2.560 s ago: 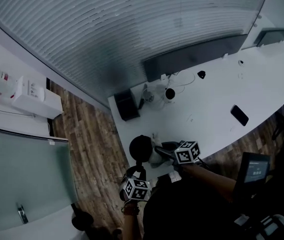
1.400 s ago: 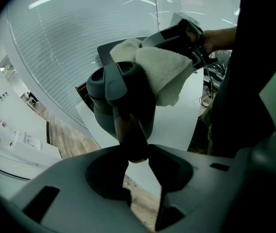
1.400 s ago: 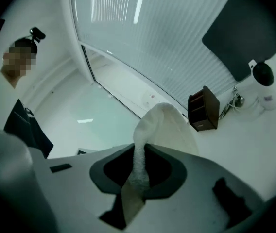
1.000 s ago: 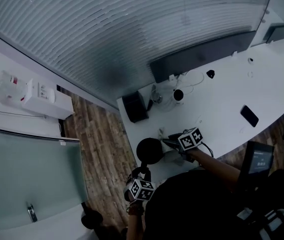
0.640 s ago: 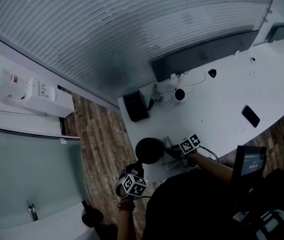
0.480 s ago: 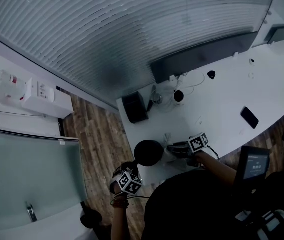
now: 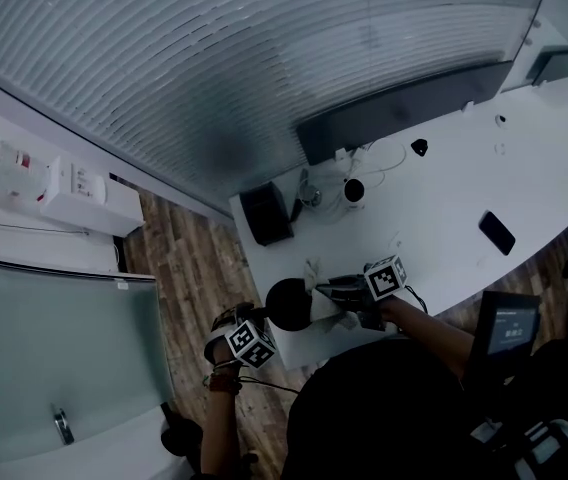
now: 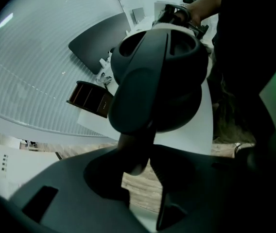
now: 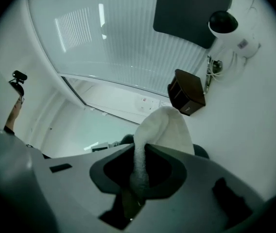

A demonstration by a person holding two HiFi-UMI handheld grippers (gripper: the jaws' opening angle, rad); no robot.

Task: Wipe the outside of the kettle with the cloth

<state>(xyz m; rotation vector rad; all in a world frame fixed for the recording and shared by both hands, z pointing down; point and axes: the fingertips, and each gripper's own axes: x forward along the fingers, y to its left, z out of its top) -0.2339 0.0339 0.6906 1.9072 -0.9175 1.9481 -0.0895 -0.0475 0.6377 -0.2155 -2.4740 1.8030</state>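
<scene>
Grip was the worry from where I stood. The left gripper [image 8: 138, 165] was clamped on the handle of the kettle [image 8: 157, 76], with the dark body sticking straight out ahead of its jaws. Those jaws had just eased a little wider with the handle between them. Any more slack, I judged, and the kettle could twist round or slide out.

The right gripper [image 9: 138, 178] was closed on a narrow fold of the white cloth [image 9: 164, 130], which stood up out of the front of its jaws. The kettle's dark side sat just beyond it; I couldn't tell whether they touched. A hard rub might drag so small a pinch free, or bring bare jaw tips onto the kettle. A sideways push would also lever against the other grip.

Farther out past the left jaws ran the edge of the white table [image 7: 434, 198], with wooden floor [image 7: 189, 268] below, so a dropped kettle might miss the top altogether. A dark box [image 9: 186, 92] stood well beyond the cloth, out of harm's way.
</scene>
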